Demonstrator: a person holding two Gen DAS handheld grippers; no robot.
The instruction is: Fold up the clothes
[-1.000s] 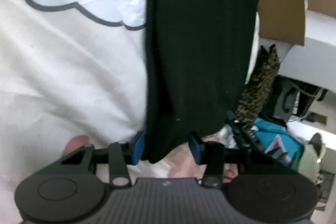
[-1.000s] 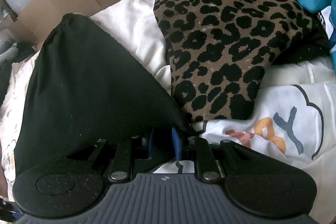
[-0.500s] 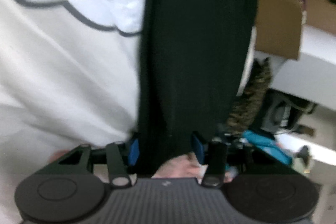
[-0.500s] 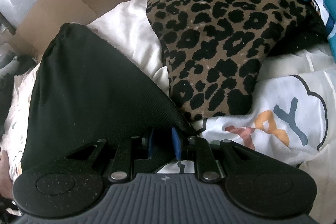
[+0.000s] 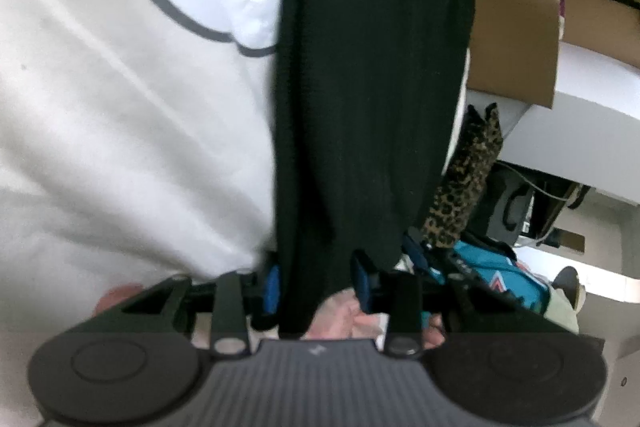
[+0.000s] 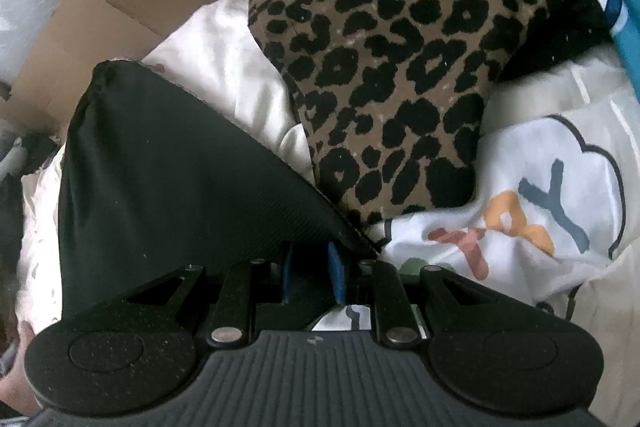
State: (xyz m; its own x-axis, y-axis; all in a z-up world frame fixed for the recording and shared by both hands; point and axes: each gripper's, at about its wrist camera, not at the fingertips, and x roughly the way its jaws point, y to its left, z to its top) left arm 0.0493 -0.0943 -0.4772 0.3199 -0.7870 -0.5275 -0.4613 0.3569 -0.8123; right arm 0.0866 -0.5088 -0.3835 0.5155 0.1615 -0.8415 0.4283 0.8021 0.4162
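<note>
The black garment [image 5: 372,99], stretched toward 12 o'clock over the white printed cloth [image 5: 120,131], is pinched at one corner by the right gripper [image 6: 311,271], while the left gripper [image 5: 316,287] is being closed around its other end, probably so that it is kept taut for folding

White printed fabric [image 6: 532,211] | cloud outline encloses coloured capitals | legible: orange "B", grey-blue "Y" | red letter before them partly creased, unreadable | no other text legible.
</note>
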